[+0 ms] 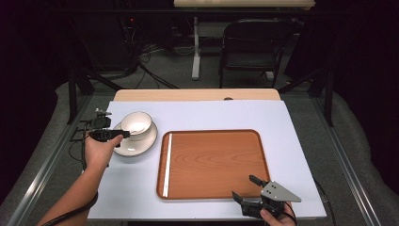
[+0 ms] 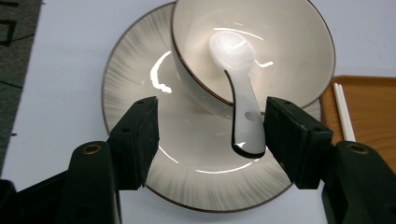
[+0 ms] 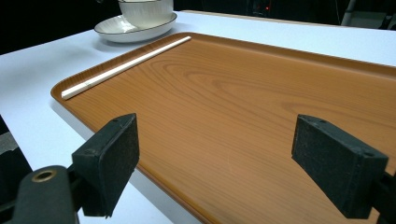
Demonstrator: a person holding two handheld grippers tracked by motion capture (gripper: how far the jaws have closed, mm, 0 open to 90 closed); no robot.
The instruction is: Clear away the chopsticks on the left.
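Observation:
A white bowl (image 1: 136,123) stands on a grey-streaked plate (image 1: 136,146) at the table's left, with a white ceramic spoon (image 2: 233,51) lying in it, handle over the rim. My left gripper (image 1: 123,135) hovers open over the plate's near side. In the left gripper view (image 2: 212,109) the spoon handle lies between the jaws, close against the right one. A wooden tray (image 1: 216,162) fills the middle, with white chopsticks (image 1: 167,165) along its left edge. My right gripper (image 1: 243,186) is open at the tray's near right corner, with nothing between its jaws (image 3: 215,135).
The white table cover (image 1: 301,141) has bare margins around the tray. The right gripper view shows the tray (image 3: 261,93), the chopsticks (image 3: 126,67) and the plate (image 3: 116,30) beyond. A dark chair (image 1: 254,44) and cables sit on the floor past the table.

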